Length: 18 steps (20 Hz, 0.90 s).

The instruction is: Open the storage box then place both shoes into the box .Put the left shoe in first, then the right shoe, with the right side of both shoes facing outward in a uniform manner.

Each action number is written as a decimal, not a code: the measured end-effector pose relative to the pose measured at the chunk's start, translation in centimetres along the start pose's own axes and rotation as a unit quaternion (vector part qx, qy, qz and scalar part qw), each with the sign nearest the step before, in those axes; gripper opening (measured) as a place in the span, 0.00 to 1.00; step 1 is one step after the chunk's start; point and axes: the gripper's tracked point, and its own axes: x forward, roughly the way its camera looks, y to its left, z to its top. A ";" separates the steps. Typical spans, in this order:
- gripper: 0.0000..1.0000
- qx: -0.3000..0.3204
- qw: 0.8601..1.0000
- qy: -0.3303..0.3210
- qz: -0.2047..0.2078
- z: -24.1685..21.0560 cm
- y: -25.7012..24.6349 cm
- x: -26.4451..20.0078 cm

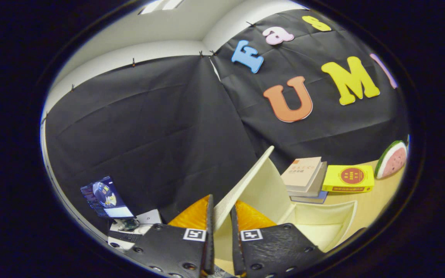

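1. The box is seen at lower right of centre, just beyond the fingers, cream-walled and open.
2. Its lid is raised and tilted, running from between the fingers up toward the centre of the frame.
3. The gripper is placed at bottom centre, fingers narrowly apart, and the lid's lower edge is clamped between both of them.
4. A stack of books and a yellow book are laid on the table behind the box, at right.
5. A watermelon slice toy is stood at far right.
6. A laptop is seen at lower left.
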 end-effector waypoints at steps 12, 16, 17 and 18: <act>0.95 -0.119 0.991 -0.062 -0.008 -0.9 4.1 -0.6; 0.95 -0.125 0.985 -0.098 -0.064 0.4 0.4 -3.2; 0.95 -0.126 0.984 -0.101 -0.074 0.5 -0.6 -4.1; 0.95 -0.129 0.983 -0.103 -0.084 0.5 -1.7 -5.2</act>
